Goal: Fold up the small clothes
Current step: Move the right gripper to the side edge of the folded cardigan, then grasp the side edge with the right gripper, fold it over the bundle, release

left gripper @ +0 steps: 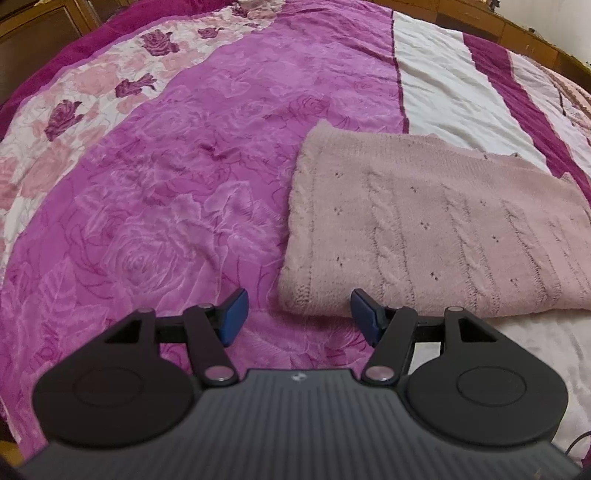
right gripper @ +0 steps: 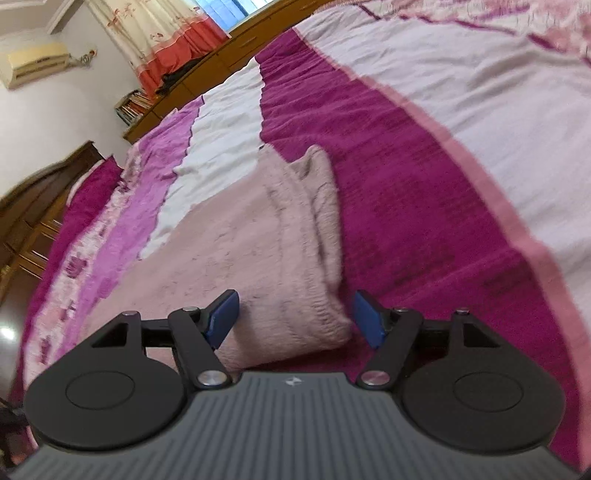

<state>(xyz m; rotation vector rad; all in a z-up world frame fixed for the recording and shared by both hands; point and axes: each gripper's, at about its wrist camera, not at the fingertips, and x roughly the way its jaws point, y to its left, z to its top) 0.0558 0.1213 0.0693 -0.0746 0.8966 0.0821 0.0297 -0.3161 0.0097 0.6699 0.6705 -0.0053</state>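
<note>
A pale pink cable-knit sweater (left gripper: 436, 229) lies folded into a rectangle on the bed. My left gripper (left gripper: 299, 314) is open and empty, just above the sweater's near left corner. In the right wrist view the same sweater (right gripper: 258, 251) shows at a tilt, with a thick folded edge running away from me. My right gripper (right gripper: 293, 317) is open, its jaws standing on either side of the sweater's near right corner without closing on it.
The bed has a purple rose-patterned bedspread (left gripper: 166, 184) with white and magenta stripes (left gripper: 443, 85). A wooden headboard (right gripper: 229, 55), curtains (right gripper: 155, 33), a wall air conditioner (right gripper: 33, 62) and a wooden cabinet (right gripper: 33, 221) are around the bed.
</note>
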